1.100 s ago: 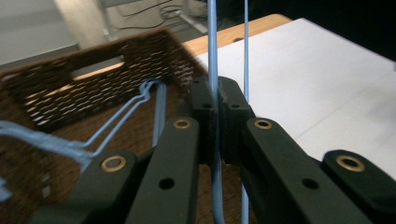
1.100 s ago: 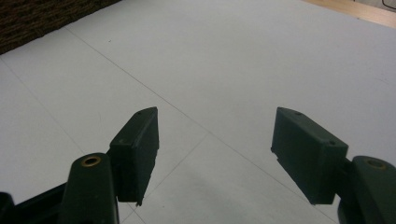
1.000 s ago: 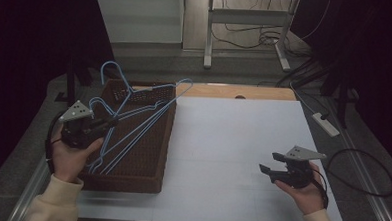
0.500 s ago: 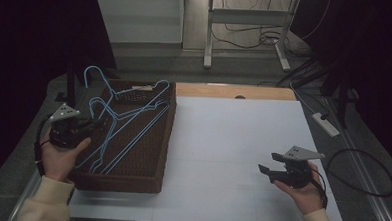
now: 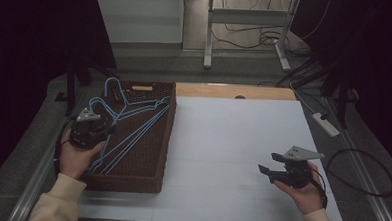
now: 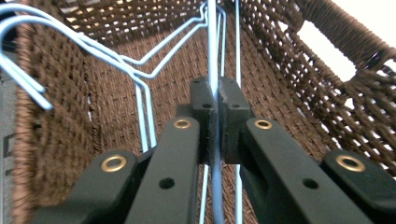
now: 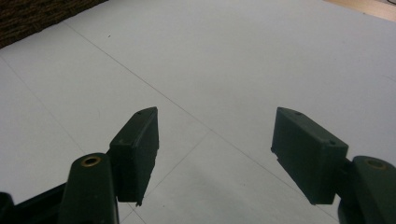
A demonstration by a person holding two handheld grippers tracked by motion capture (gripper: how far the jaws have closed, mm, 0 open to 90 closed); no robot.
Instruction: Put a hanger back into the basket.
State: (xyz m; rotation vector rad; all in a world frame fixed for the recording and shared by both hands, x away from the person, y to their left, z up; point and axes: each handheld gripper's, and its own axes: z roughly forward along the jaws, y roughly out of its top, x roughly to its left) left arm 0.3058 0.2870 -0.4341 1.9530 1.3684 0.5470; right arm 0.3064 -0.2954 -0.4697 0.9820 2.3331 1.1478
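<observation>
Worktop is a white sheet, basket on its left side, brown wicker. Change since a second ago: the blue wire hangers were held up tilted above the basket with hooks high over its far-left corner; now they lie low inside it, hooks poking over the far-left rim. Left claw has come down with them at the basket's left wall. It's clenched on one hanger wire, pads pinching the wire dead centre in the left gripper view, other hanger wires running alongside toward the far wall. My read: hangers are basically placed in the basket, next is release and pull out, watch the wire doesn't snag on the pads. Right claw hasn't moved, sits over the bare worktop at the right, jaws wide apart, nothing between them. Writing: none readable; a small pale tag on the basket's far wall, too small to make out
</observation>
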